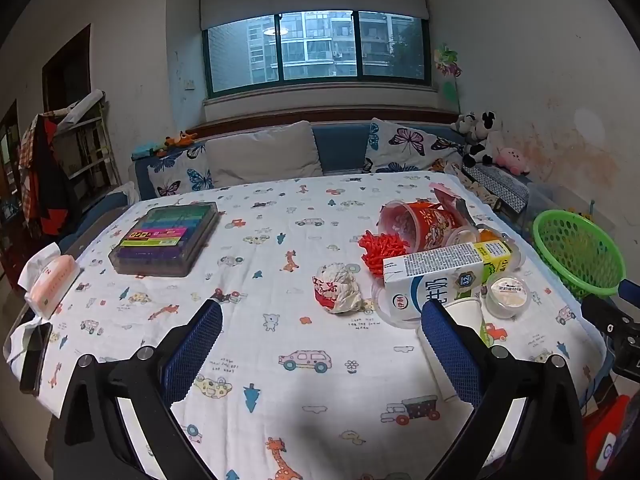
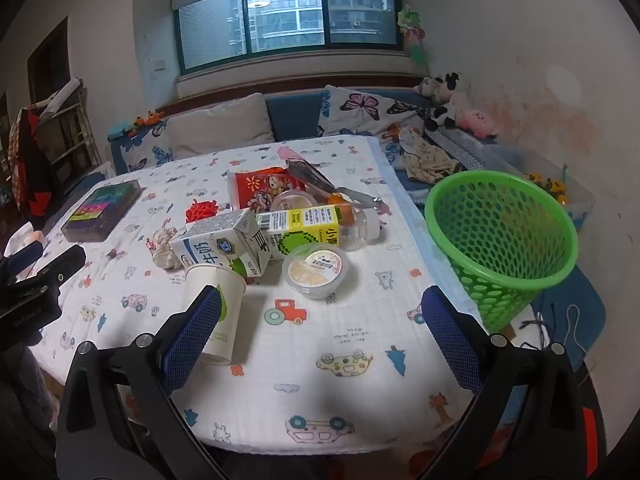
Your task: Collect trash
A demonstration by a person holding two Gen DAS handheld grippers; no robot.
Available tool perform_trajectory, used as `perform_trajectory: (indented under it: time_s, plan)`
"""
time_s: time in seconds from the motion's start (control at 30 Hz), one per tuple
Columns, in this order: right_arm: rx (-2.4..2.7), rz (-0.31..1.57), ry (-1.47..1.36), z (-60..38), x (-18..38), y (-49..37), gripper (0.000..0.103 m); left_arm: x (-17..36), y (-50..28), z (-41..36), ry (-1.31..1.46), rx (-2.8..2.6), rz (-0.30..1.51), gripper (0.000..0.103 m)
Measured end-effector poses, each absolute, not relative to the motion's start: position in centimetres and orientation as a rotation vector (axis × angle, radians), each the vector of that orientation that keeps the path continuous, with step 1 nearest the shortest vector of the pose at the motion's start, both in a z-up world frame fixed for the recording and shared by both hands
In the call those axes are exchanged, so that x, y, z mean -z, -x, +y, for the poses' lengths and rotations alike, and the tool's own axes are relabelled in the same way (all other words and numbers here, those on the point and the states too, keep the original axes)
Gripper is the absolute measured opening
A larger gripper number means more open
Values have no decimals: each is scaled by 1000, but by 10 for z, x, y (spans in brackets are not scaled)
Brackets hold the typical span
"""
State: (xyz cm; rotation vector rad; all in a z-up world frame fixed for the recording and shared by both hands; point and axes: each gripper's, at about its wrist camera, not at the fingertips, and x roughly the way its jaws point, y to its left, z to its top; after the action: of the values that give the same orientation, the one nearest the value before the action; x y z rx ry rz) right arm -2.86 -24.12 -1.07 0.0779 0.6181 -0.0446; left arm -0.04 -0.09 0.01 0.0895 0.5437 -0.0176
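Trash lies on the printed tablecloth (image 1: 304,360): a crumpled wrapper (image 1: 338,288), a tipped red noodle cup (image 1: 424,224) with spilled red bits (image 1: 380,250), a white milk carton (image 1: 432,280), a paper cup (image 2: 216,304), a lidded round tub (image 2: 316,270) and a yellow-green bottle (image 2: 312,226). A green mesh basket (image 2: 504,236) stands at the table's right edge. My left gripper (image 1: 320,348) is open and empty, above the table in front of the wrapper. My right gripper (image 2: 320,336) is open and empty, in front of the tub, its left finger beside the paper cup.
A clear case of coloured items (image 1: 168,236) sits at the table's left. A tissue pack (image 1: 50,280) and a phone (image 1: 34,360) lie at the left edge. A sofa with butterfly cushions (image 1: 404,148) runs behind the table.
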Motion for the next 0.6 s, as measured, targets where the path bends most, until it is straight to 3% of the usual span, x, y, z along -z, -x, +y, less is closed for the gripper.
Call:
perform_trajectory:
  time_s: [0.6]
  plan:
    - [41,619,-74,-240,8,29,99,6,-1,2,-57,22,569,97]
